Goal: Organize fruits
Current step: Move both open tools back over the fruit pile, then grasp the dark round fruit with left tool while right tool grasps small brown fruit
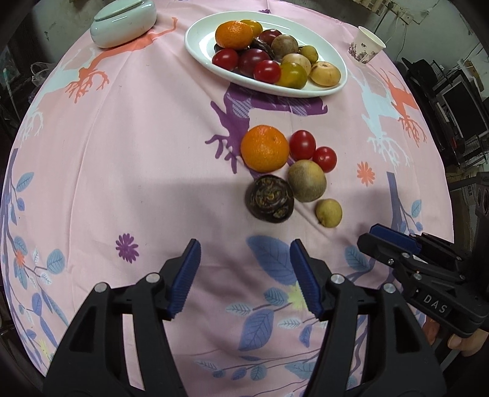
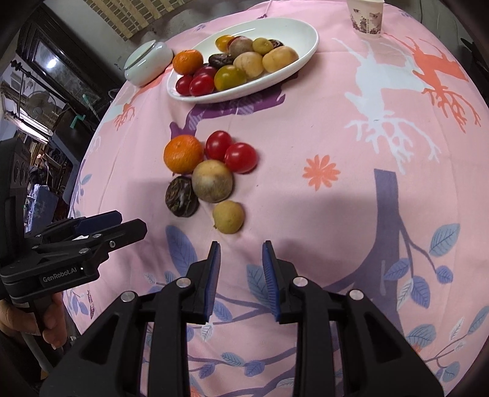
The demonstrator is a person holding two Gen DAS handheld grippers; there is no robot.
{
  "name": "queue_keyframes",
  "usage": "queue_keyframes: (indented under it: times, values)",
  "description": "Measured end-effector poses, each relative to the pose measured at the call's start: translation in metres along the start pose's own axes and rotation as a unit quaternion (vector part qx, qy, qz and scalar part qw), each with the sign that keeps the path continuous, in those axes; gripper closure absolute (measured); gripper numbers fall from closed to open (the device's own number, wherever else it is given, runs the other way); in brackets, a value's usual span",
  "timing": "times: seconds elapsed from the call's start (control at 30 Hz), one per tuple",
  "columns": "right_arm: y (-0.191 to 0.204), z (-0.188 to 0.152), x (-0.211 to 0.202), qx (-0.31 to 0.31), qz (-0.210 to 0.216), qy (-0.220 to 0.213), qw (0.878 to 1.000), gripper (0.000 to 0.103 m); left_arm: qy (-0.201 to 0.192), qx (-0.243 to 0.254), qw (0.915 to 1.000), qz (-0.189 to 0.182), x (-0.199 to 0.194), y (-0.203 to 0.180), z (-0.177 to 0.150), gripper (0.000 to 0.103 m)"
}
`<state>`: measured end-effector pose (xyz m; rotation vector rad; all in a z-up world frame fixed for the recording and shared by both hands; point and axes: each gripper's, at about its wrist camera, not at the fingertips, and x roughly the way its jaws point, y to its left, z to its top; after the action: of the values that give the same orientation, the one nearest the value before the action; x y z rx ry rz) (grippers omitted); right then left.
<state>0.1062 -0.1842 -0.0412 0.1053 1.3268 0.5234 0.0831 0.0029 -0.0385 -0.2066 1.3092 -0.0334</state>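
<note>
Several loose fruits lie clustered on the pink cloth: an orange [image 1: 264, 148] [image 2: 183, 153], two red tomatoes [image 1: 302, 144] [image 2: 240, 158], a tan round fruit [image 1: 307, 180] [image 2: 212, 180], a dark purple fruit [image 1: 270, 198] [image 2: 181, 197] and a small yellow-brown fruit [image 1: 328, 213] [image 2: 228, 216]. Beyond them a white oval plate [image 1: 201, 45] [image 2: 305, 33] holds several more fruits. My left gripper [image 1: 244, 244] [image 2: 131, 223] hovers open and empty just short of the dark fruit. My right gripper [image 2: 241, 244] [image 1: 368, 235] stands beside it, near the small fruit, jaws slightly apart with nothing between.
A pale lidded ceramic bowl [image 1: 122, 24] [image 2: 146, 62] sits at the far left of the table. At the far right a patterned paper cup [image 1: 366, 45] [image 2: 368, 18] stands. The round table's edge drops off on both sides to dark room clutter.
</note>
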Motion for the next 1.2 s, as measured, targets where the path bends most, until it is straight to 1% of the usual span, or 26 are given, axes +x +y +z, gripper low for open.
queue_keyframes:
  times: [0.07, 0.1, 0.2, 0.23, 0.3, 0.4, 0.6, 0.77, 0.87, 0.9, 0.97, 1.0, 1.03, 1.1, 1.2]
  values:
    - [0.005, 0.000, 0.004, -0.010, -0.004, -0.001, 1.000, 0.072, 0.001, -0.002, 1.0000, 0.002, 0.001, 0.002, -0.003, 0.040]
    - [0.008, 0.001, 0.006, -0.016, -0.007, 0.000, 1.000, 0.069, 0.002, -0.005, 1.0000, 0.002, 0.001, 0.003, -0.005, 0.040]
    - [0.017, 0.006, 0.011, -0.040, -0.025, -0.013, 0.999, 0.051, 0.005, -0.012, 0.9999, 0.002, 0.002, 0.006, -0.009, 0.040]
    - [0.020, 0.008, 0.011, -0.046, -0.028, -0.020, 0.998, 0.050, 0.006, -0.012, 0.9999, 0.002, 0.001, 0.007, -0.010, 0.040]
    - [0.025, 0.012, 0.013, -0.054, -0.027, -0.017, 0.998, 0.050, 0.005, -0.012, 0.9999, 0.004, -0.002, 0.009, -0.012, 0.039]
    - [0.032, 0.015, 0.016, -0.072, -0.042, -0.021, 0.996, 0.050, -0.001, -0.016, 0.9998, 0.006, -0.008, 0.013, -0.014, 0.038]
    - [0.037, 0.017, 0.026, -0.079, -0.059, -0.011, 0.995, 0.050, -0.007, -0.034, 0.9994, 0.009, -0.015, 0.030, -0.017, 0.036]
    - [0.045, 0.016, 0.035, -0.099, -0.078, -0.007, 0.992, 0.050, -0.008, -0.044, 0.9989, 0.013, -0.016, 0.040, -0.019, 0.033]
    - [0.049, 0.017, 0.041, -0.111, -0.094, -0.006, 0.989, 0.050, -0.011, -0.048, 0.9986, 0.019, -0.017, 0.043, -0.020, 0.029]
    - [0.050, 0.018, 0.042, -0.112, -0.099, -0.007, 0.989, 0.051, -0.011, -0.049, 0.9986, 0.019, -0.017, 0.044, -0.020, 0.027]
    - [0.052, 0.018, 0.046, -0.121, -0.111, -0.003, 0.986, 0.062, -0.012, -0.052, 0.9983, 0.022, -0.017, 0.045, -0.019, 0.024]
    - [0.054, 0.019, 0.048, -0.128, -0.124, -0.002, 0.984, 0.072, -0.013, -0.054, 0.9981, 0.024, -0.017, 0.045, -0.019, 0.022]
    - [0.054, 0.019, 0.050, -0.131, -0.129, -0.002, 0.983, 0.074, -0.013, -0.056, 0.9981, 0.024, -0.017, 0.046, -0.019, 0.022]
    - [0.055, 0.019, 0.051, -0.134, -0.128, -0.002, 0.983, 0.075, -0.012, -0.056, 0.9980, 0.025, -0.016, 0.045, -0.018, 0.020]
    - [0.048, 0.021, 0.045, -0.116, -0.115, -0.005, 0.987, 0.075, -0.011, -0.055, 0.9980, 0.027, -0.014, 0.043, -0.016, 0.020]
